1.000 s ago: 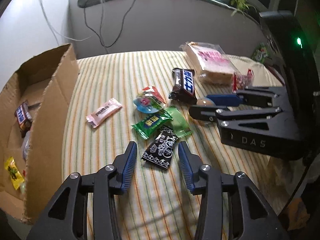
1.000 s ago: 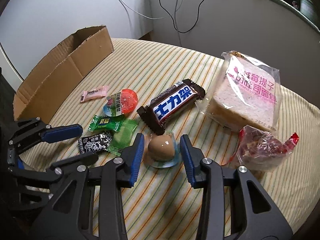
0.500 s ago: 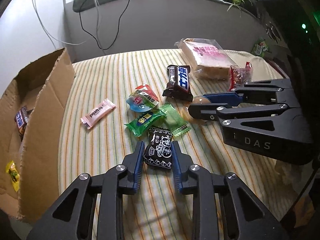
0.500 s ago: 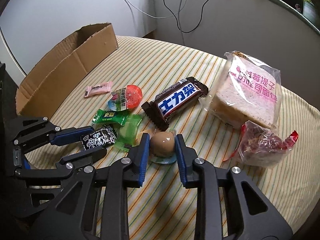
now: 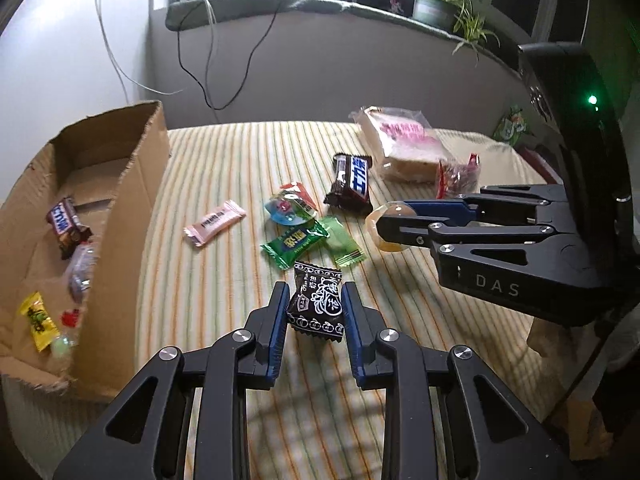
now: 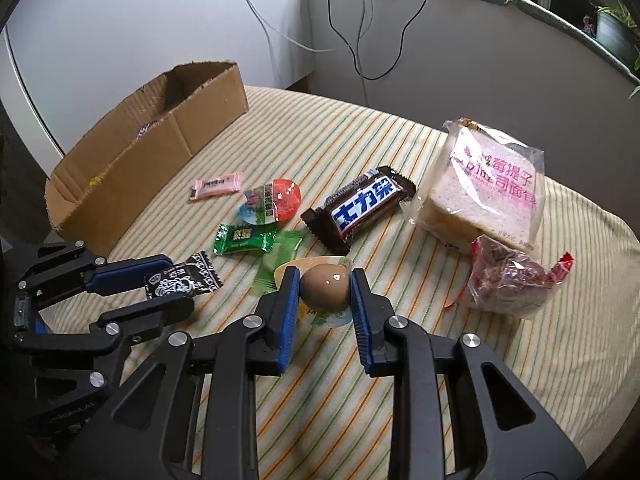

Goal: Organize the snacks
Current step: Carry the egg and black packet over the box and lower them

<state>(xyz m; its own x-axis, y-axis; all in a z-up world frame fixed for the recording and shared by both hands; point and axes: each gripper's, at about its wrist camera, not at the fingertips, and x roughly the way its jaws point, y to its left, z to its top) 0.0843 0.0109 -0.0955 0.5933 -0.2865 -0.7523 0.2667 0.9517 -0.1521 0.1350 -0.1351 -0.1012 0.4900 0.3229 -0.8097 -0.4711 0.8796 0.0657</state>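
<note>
Two grippers, each w/ a snack clamped. Left wrist view first: our left gripper (image 5: 314, 314) has its jaws narrow, blue pads pressed on both sides of the black packet (image 5: 317, 304), which sits just above the striped cloth (image 5: 224, 152). Beyond it lie a dark green candy (image 5: 294, 242) and a pale green candy (image 5: 345, 246), touching each other. Further back we see a jelly cup (image 5: 291, 209), a pink candy (image 5: 215, 223) well apart to its left, and a choc bar (image 5: 353, 185). At the far right of the cloth are the bread bag (image 5: 400, 144) and a red-edged bag (image 5: 458, 178) just beside it. The box (image 5: 132, 216) stands at the left edge of the cloth, w/ a few wrapped snacks already inside, incl. a second choc bar (image 5: 64, 226) and a yellow candy (image 5: 37, 318). Our right gripper (image 5: 390, 226) comes in from the right, holding the egg pack (image 5: 386, 228) at its tips.

Right wrist view: right gripper (image 6: 325, 292) jaws narrow, pads tight on the brown egg (image 6: 324, 290) in its clear pack; we can't tell if it's off the cloth (image 6: 400, 128). Left gripper (image 6: 176, 284) shows at the left w/ the black packet (image 6: 184, 280) between its fingers. Dark green candy (image 6: 242, 240), pale green candy (image 6: 280, 256), jelly cup (image 6: 272, 202), pink candy (image 6: 217, 185) and choc bar (image 6: 360, 206) lie loose mid-cloth. Bread bag (image 6: 488, 184) and red-edged bag (image 6: 512, 280) are to the right, touching. Box (image 6: 160, 148) is far left.
</note>
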